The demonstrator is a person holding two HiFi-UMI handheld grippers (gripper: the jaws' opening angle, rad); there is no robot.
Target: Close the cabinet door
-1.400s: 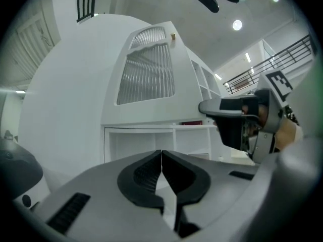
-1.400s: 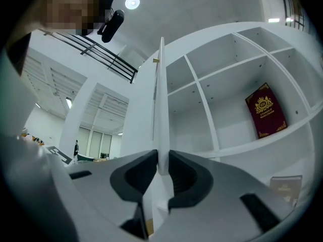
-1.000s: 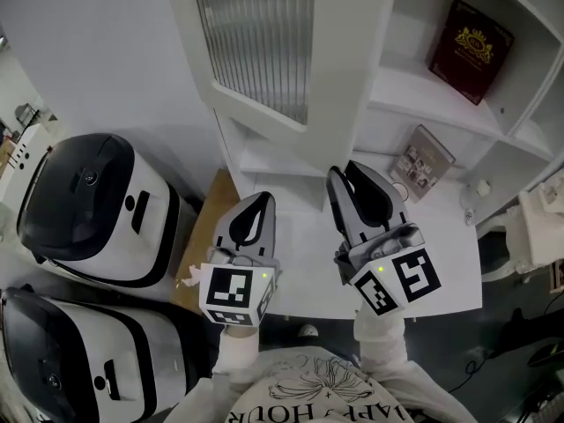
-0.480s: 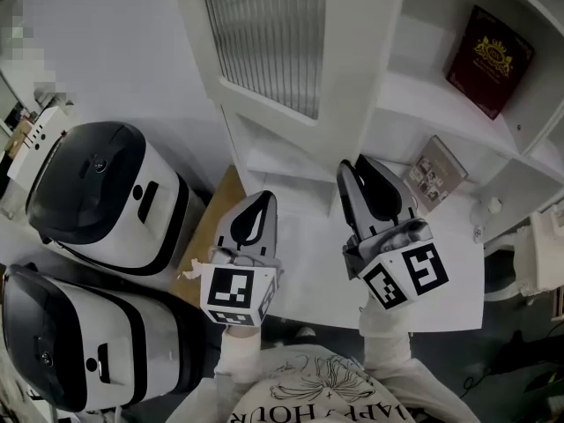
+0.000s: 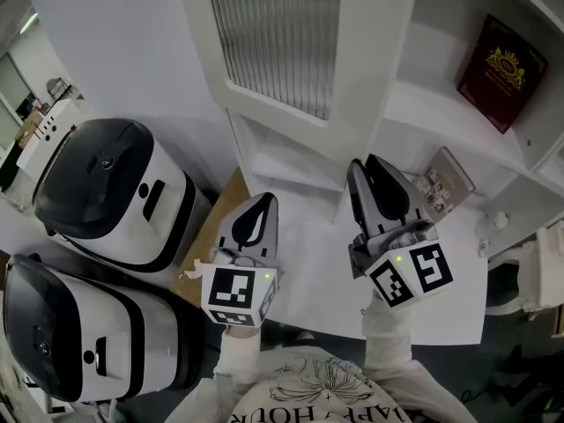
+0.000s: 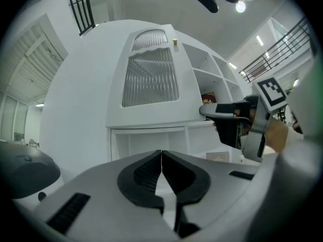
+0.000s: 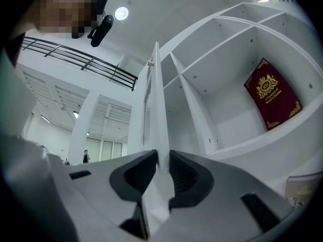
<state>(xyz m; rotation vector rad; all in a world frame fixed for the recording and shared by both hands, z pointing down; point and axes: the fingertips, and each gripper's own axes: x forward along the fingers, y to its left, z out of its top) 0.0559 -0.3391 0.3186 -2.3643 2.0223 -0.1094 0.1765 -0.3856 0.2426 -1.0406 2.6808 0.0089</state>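
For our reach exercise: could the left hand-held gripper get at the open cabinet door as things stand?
Probably yes: the left hand-held gripper, shut and empty, faces the cabinet door with nothing between; the right hand-held gripper holds its edge.

White cabinet shelves carry a dark-red book above and a booklet below.
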